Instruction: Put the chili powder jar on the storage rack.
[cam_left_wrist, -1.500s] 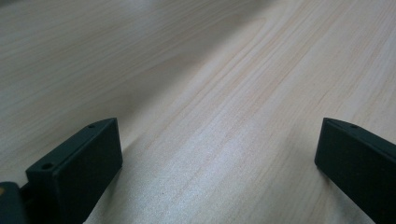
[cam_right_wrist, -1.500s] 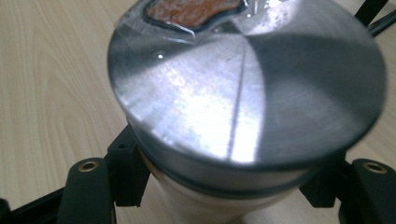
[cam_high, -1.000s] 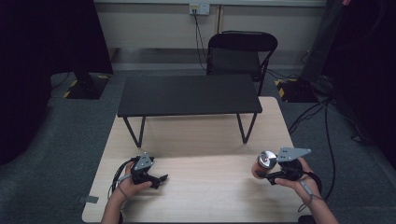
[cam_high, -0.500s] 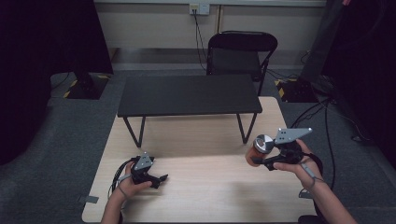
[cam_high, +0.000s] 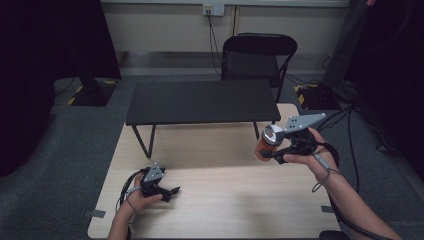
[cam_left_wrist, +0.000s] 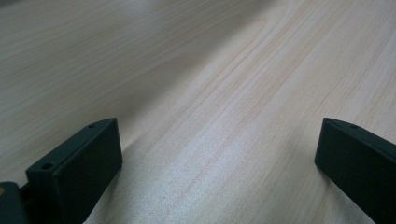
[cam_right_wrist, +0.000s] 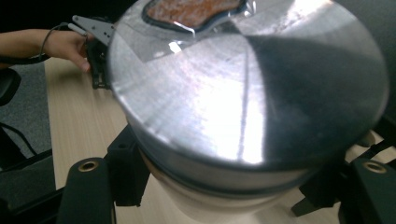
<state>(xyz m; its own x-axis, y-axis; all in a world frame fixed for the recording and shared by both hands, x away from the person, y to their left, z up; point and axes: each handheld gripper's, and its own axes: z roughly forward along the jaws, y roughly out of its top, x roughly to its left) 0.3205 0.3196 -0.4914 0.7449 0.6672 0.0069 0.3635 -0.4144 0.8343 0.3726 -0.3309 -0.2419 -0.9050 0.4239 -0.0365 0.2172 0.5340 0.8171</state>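
The near half of the wooden table (cam_high: 220, 200) lay bare between the left gripper (cam_high: 172, 190), which rested low at the left edge with its jaws wide apart over plain wood, and the right gripper (cam_high: 265, 154), which was held above the right side with a metal-topped can (cam_high: 271, 136) clamped in its jaws. The far half was blocked by a small black bench (cam_high: 200, 101) standing on the table, with open room under its top between the legs. Behind it stood a black folding chair (cam_high: 257, 57).
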